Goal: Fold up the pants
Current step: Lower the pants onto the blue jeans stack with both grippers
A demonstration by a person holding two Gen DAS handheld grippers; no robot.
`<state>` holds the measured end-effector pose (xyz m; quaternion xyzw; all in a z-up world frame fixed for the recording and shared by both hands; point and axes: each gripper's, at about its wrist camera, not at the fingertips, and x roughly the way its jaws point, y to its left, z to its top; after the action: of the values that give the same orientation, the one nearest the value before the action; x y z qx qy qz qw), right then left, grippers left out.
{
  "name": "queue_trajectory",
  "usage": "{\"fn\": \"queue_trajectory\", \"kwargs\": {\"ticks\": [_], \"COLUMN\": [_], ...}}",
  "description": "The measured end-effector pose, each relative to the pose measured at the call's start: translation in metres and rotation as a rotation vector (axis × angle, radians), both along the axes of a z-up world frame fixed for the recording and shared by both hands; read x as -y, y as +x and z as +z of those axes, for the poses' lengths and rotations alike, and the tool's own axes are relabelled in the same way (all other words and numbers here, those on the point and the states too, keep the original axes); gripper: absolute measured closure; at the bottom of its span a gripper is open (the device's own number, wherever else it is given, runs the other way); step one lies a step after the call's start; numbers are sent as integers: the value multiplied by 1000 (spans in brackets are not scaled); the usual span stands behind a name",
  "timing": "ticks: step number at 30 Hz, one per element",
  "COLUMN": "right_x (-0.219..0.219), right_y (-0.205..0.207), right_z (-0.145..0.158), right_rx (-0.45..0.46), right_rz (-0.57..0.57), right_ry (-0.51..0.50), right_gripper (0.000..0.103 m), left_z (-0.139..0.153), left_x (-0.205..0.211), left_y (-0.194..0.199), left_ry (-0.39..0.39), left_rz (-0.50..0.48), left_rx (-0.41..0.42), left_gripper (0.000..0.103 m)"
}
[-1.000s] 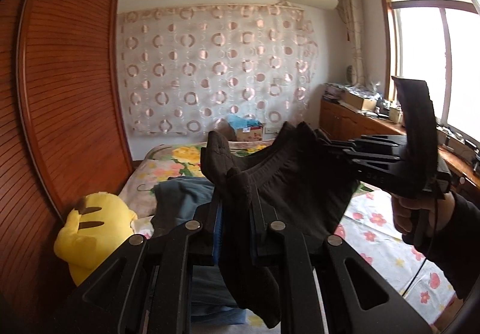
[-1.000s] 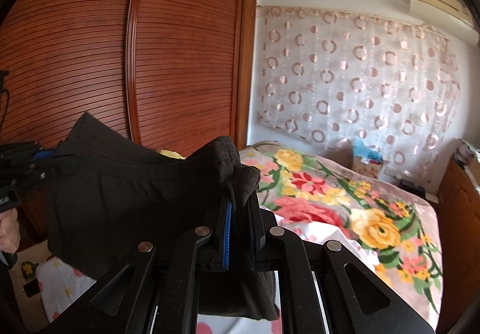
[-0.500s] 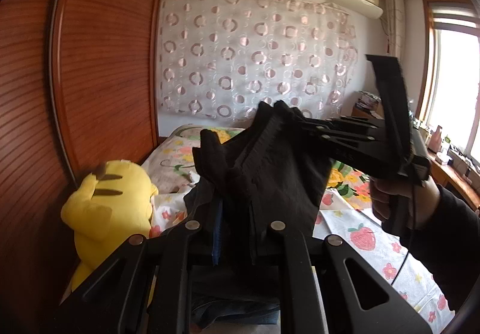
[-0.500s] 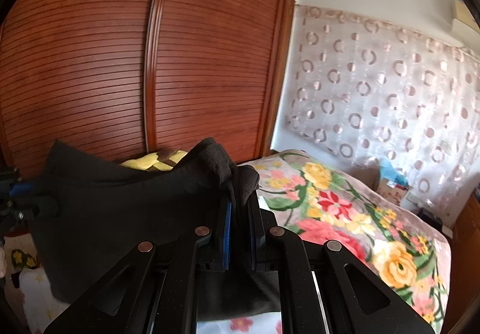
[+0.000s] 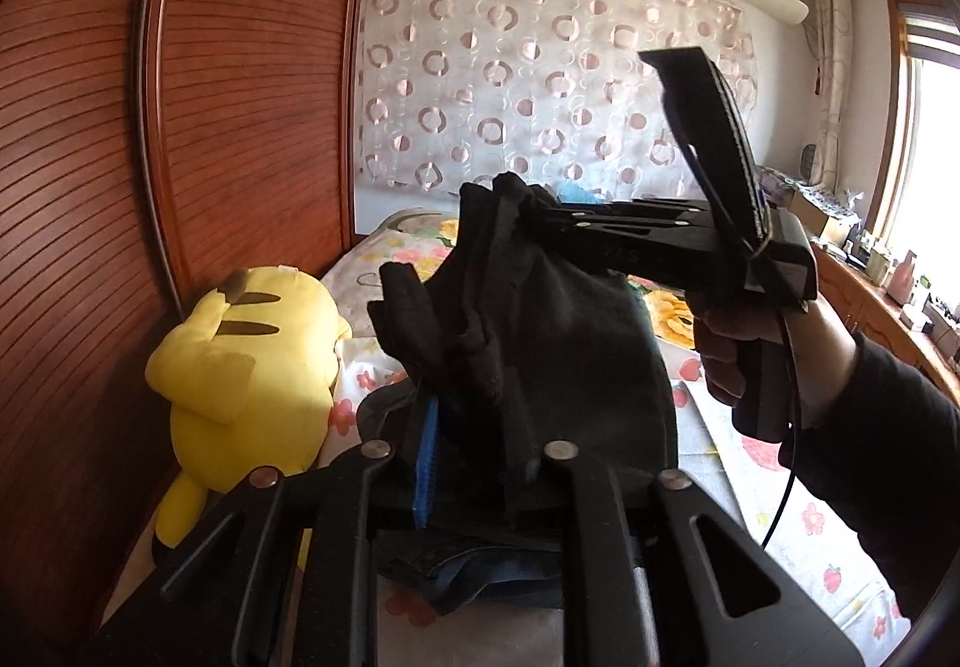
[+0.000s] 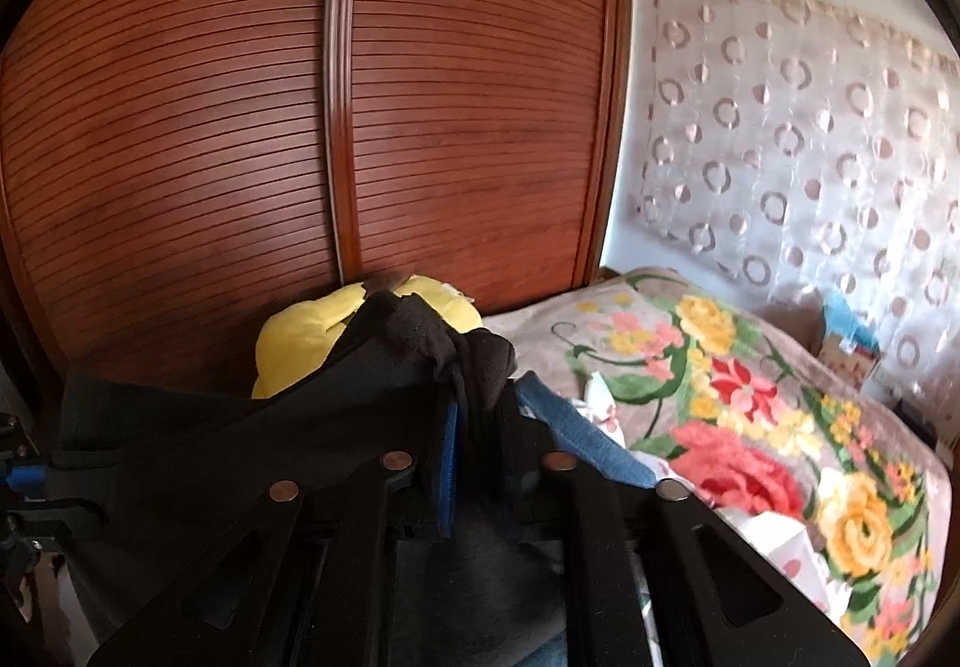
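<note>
black pants (image 5: 576, 355) between opening jaws of left gripper (image 5: 474, 463) and right gripper (image 6: 477, 457)

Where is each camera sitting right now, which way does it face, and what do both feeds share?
Left wrist: rides the left tongs, looking along the bed toward the curtain; the black pants lie between its opening fingers; the right tongs, hand and sleeve show.
Right wrist: rides the right tongs, facing the wooden wardrobe; pants between its opening fingers; the left tongs at the left edge.
Shared: the pants, yellow plush toy, floral blanket, curtain, wardrobe.
</note>
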<state>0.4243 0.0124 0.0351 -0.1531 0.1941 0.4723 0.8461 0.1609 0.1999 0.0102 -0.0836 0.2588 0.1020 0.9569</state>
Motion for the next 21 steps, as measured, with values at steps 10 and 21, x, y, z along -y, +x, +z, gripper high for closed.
{"fn": "queue_trajectory", "kwargs": {"ticks": [10,21], "right_x": [46,51], "right_y": [-16,8], "right_z": [23,-5], "right_rx": [21,-119], "right_rz": [-42,9], "right_ry": [63,-8], "right_gripper": [65,65], "left_z": [14,-26], "left_x": [2,7], "left_y": [-4,25], "left_ry": [15,43], "left_rz": [-14,-32], "left_rx": [50,-101], "left_gripper": [49,49]}}
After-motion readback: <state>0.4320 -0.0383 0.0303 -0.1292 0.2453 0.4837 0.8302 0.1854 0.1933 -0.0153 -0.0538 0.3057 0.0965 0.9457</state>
